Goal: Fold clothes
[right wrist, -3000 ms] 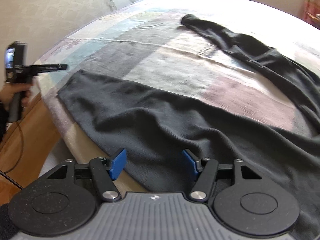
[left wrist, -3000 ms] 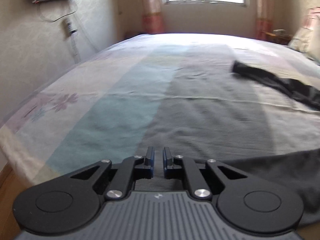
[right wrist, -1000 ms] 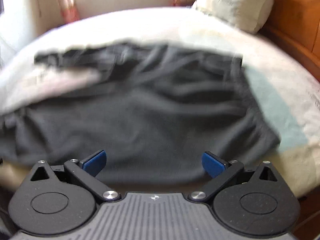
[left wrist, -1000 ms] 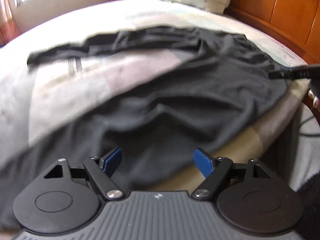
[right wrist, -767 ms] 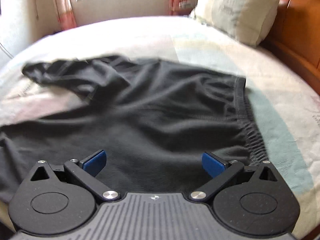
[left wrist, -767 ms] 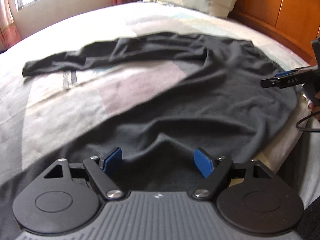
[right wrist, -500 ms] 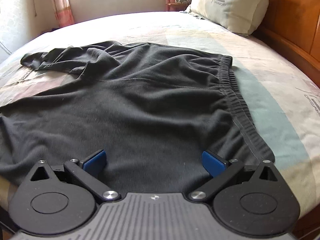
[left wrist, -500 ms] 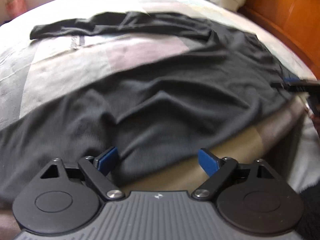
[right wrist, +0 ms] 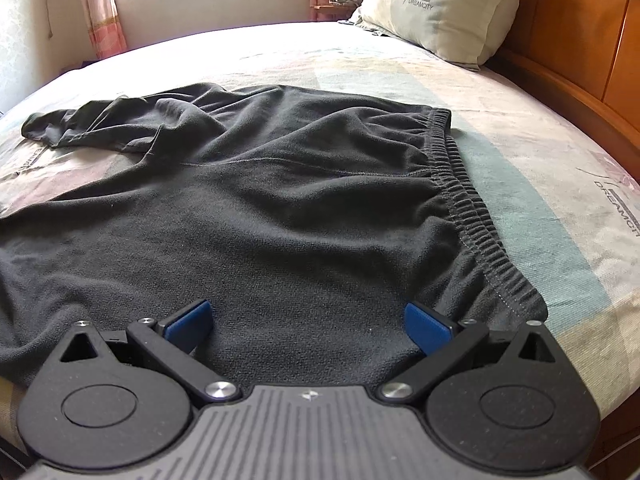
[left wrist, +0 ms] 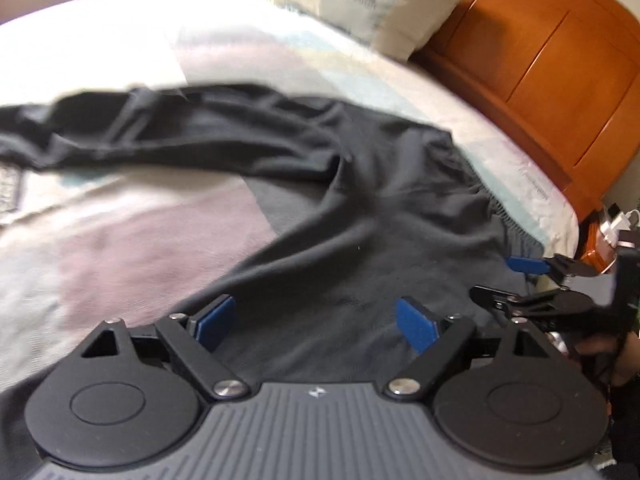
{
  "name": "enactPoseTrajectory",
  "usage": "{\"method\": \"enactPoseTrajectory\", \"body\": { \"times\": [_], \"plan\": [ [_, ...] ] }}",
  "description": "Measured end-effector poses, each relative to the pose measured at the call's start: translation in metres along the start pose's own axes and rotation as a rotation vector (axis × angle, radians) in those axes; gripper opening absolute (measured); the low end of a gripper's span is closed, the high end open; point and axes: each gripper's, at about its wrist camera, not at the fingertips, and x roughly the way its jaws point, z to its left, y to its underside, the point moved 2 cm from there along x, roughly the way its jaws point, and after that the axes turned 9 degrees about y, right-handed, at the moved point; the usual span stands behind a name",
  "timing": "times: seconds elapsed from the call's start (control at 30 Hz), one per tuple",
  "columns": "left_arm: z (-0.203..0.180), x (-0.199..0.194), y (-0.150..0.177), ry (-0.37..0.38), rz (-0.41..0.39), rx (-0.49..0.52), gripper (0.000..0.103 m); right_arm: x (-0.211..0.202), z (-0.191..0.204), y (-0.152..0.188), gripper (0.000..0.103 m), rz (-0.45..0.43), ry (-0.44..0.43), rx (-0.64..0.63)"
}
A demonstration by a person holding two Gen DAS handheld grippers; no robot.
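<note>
The trousers' (right wrist: 280, 208) waistband (right wrist: 472, 216) is found just ahead-right of the spread, empty right gripper (right wrist: 308, 324); legs are stretched away leftward.

Dark grey fleece trousers (right wrist: 304, 216) spread rumpled on bed, elastic waistband (right wrist: 472, 208) toward the pillow

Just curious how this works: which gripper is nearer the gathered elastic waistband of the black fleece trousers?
Right. The right gripper hovers beside the waistband; the left gripper sits further along the garment.

Both wrist views look down close over the bed (right wrist: 520, 128), sharing the black trousers (left wrist: 360, 216)
</note>
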Motion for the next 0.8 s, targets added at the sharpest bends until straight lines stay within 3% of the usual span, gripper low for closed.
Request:
{"method": "enactPoseTrajectory", "body": {
  "times": [0.2,0.3,0.5,0.63,0.73,0.8],
  "plan": [
    [0.013,0.013,-0.008,-0.047,-0.044,-0.077,0.087,0.000,-0.001,0.001,0.103,-0.006,-0.003,-0.001],
    [0.003,0.000,-0.004,-0.001,-0.068,-0.067,0.087,0.001,-0.001,0.000,0.103,-0.006,-0.004,-0.002],
    [-0.010,-0.015,0.046,0.002,-0.012,-0.047,0.087,0.001,0.000,0.001,0.103,-0.012,-0.001,0.002],
    [-0.026,-0.045,0.059,-0.099,-0.026,0.046,0.087,0.000,0.000,0.002,0.103,-0.018,0.001,0.004],
    [-0.029,-0.061,0.068,-0.076,-0.027,0.066,0.088,0.000,0.000,0.001,0.103,-0.015,0.003,0.005],
    [-0.019,-0.057,0.078,-0.066,0.016,0.017,0.088,0.000,0.000,0.001,0.103,-0.018,0.007,0.009]
  ]
}}
